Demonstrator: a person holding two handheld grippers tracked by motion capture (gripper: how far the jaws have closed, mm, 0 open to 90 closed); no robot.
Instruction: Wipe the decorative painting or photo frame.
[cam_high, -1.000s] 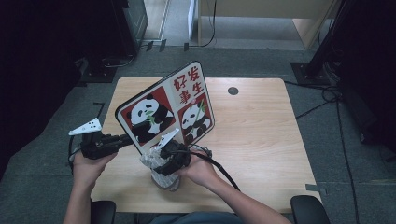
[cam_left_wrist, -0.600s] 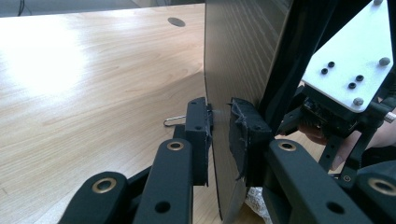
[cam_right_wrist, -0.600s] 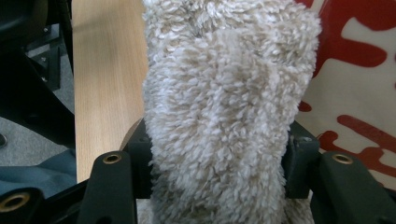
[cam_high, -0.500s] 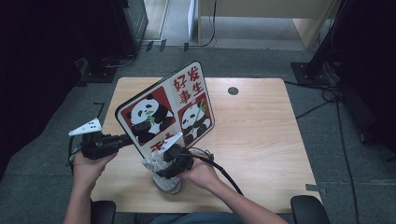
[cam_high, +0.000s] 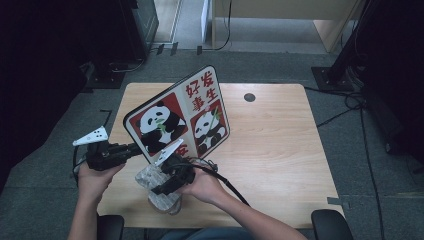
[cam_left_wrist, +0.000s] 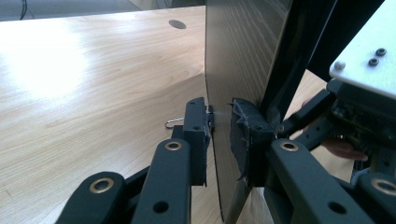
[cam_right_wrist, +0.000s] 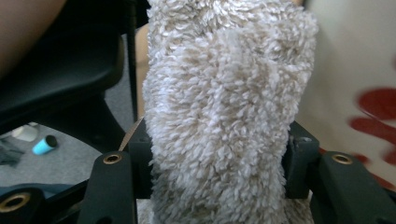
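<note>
So this looks like the wiping step, right at the start of it. The left gripper (cam_high: 131, 149) is pinching the near left edge of the big flat panda board with red characters (cam_high: 200, 107), holding it tilted up off the light wooden table (cam_high: 280, 140); in the left gripper view you can see the thin panel edge (cam_left_wrist: 212, 140) squeezed between the two black pads. The right gripper (cam_high: 161, 189) is clamped on a fluffy beige-grey cloth (cam_high: 159, 192), which sits at the near edge of the table just below the board's bottom corner. In the right gripper view the fuzzy cloth (cam_right_wrist: 219, 112) bulges out between the jaws, with the board's printed face right beside it.

My guess for the next move: bring the cloth up flat against the printed face and drag it across, while the left side keeps the board steady so it doesn't twist or slip out of that edge grip.
</note>
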